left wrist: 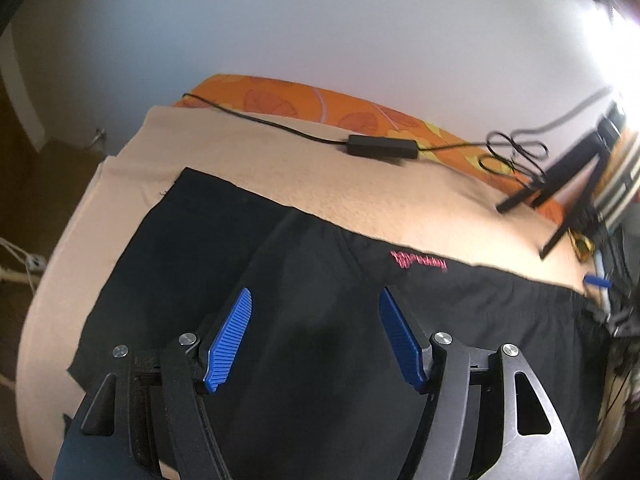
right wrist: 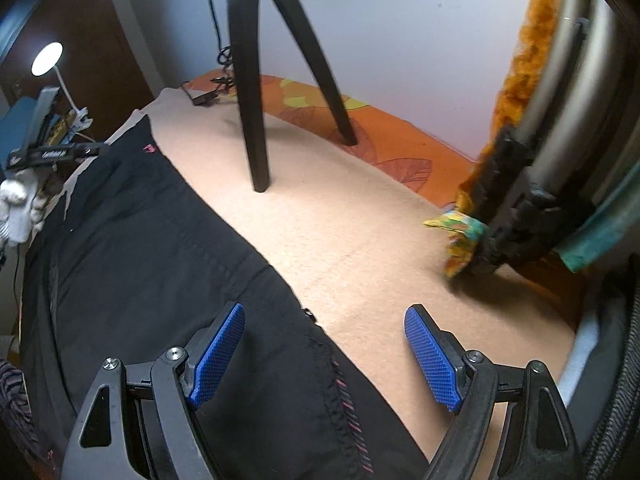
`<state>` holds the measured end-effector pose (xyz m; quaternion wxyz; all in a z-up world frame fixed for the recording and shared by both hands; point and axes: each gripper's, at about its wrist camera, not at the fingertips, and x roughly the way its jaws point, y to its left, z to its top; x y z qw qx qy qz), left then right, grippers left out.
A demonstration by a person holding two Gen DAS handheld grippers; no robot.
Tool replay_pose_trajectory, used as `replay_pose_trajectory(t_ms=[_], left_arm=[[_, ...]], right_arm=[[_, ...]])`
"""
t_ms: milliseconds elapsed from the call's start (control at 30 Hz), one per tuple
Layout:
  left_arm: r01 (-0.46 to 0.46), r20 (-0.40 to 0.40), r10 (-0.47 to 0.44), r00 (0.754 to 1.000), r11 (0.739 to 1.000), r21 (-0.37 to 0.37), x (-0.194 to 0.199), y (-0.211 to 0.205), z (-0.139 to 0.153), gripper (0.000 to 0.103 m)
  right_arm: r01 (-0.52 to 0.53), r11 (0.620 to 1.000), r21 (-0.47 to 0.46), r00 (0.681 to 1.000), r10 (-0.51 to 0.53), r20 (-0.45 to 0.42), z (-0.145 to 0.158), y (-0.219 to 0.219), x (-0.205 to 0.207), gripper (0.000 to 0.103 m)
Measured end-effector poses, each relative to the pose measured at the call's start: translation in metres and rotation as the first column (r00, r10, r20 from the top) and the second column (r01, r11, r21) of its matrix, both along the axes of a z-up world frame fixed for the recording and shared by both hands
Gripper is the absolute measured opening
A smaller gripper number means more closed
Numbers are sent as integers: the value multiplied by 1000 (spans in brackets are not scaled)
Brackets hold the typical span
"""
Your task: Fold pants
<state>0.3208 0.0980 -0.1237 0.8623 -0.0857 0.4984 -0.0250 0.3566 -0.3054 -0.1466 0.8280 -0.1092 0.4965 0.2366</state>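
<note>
Right wrist view shows your right gripper (right wrist: 324, 354) spread astride the pants (right wrist: 140, 240) hem, left gripper (left wrist: 316, 336) likewise spread and seemingly empty: pinch both layers together.

window glare, motion blur, fisheye warping

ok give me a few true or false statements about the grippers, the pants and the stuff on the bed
1. Both the left gripper and the right gripper have their blue-padded jaws spread apart with nothing between them. True.
2. The black pants lie on a beige blanket. True.
3. The pants carry a yellow logo. False: the small embroidered logo is pink.
4. The black tripod stands on the pants. False: its legs rest on the beige blanket and the orange patterned sheet, apart from the pants.
5. A black power adapter with its cable lies near the far edge of the blanket. True.
</note>
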Motion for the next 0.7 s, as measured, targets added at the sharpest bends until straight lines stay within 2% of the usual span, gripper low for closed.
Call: replay_pose_trajectory(t_ms=[100, 167, 233, 300, 333, 400, 467, 533, 700], left_arm=[[-25, -20, 24, 1000, 999, -35, 9, 4, -3, 67], [-36, -23, 35, 999, 998, -51, 14, 4, -4, 67], [-47, -25, 46, 999, 997, -65, 21, 4, -5, 67], [-62, -33, 60, 998, 994, -85, 26, 4, -6, 67], [-68, -37, 65, 997, 993, -93, 28, 5, -7, 67], [-80, -42, 76, 996, 991, -108, 31, 4, -8, 67], [-89, -45, 84, 995, 989, -120, 33, 4, -10, 67], [-105, -52, 99, 994, 985, -136, 35, 5, -12, 67], [-146, -73, 135, 988, 975, -170, 42, 8, -16, 67]], right_arm=[[-23, 1000, -8, 1000, 23, -20, -7, 6, -1, 84], [-37, 999, -26, 999, 37, -3, -9, 12, -4, 81], [-48, 999, -17, 999, 48, 6, -9, 15, -8, 69], [-44, 999, -1, 999, 44, 9, -7, 18, -13, 44], [-40, 999, 0, 999, 40, 6, -6, 19, -15, 39], [-34, 999, -18, 999, 35, 13, -4, 22, -20, 12], [-19, 1000, -19, 999, 19, 34, 2, 22, -28, 9], [-12, 1000, 26, 998, 11, 62, 13, 20, -41, 8], [-62, 998, 33, 991, 58, 117, 26, 23, -78, 7]])
